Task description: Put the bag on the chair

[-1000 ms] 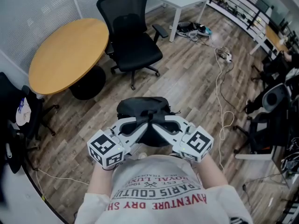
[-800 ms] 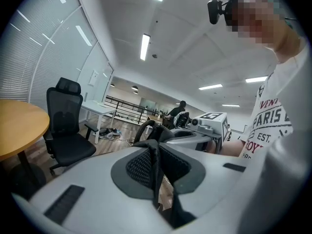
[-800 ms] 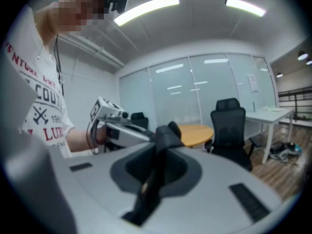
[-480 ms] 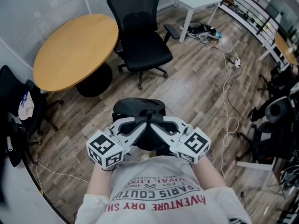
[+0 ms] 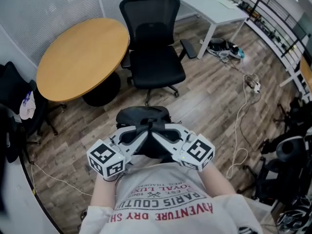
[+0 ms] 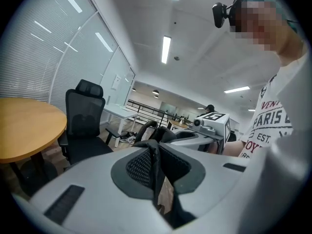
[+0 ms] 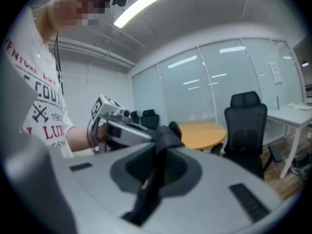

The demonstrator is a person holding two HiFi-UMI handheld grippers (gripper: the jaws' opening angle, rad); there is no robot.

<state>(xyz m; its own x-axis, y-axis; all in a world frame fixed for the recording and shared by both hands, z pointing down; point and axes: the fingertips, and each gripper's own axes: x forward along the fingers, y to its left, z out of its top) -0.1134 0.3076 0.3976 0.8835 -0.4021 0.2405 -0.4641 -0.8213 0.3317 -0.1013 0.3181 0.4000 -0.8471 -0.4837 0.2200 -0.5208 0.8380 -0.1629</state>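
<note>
A black bag (image 5: 143,116) hangs in front of the person, held up by its straps. My left gripper (image 5: 145,128) is shut on a mesh strap (image 6: 151,165), which runs between its jaws in the left gripper view. My right gripper (image 5: 156,129) is shut on a second black strap (image 7: 152,178), and the two grippers' tips meet above the bag. The black office chair (image 5: 157,67) stands just beyond the bag with its seat bare, also seen as the chair (image 6: 82,126) and chair (image 7: 246,130) from the grippers.
A round wooden table (image 5: 80,52) stands left of the chair. A white desk (image 5: 217,6) is behind it on the right. Cables (image 5: 243,108) trail over the wood floor at right. Another dark chair with things on it (image 5: 14,113) sits at far left.
The person has stepped forward with the bag, so the chair and table now sit closer and lower in the head view. Both grips stay the same.
</note>
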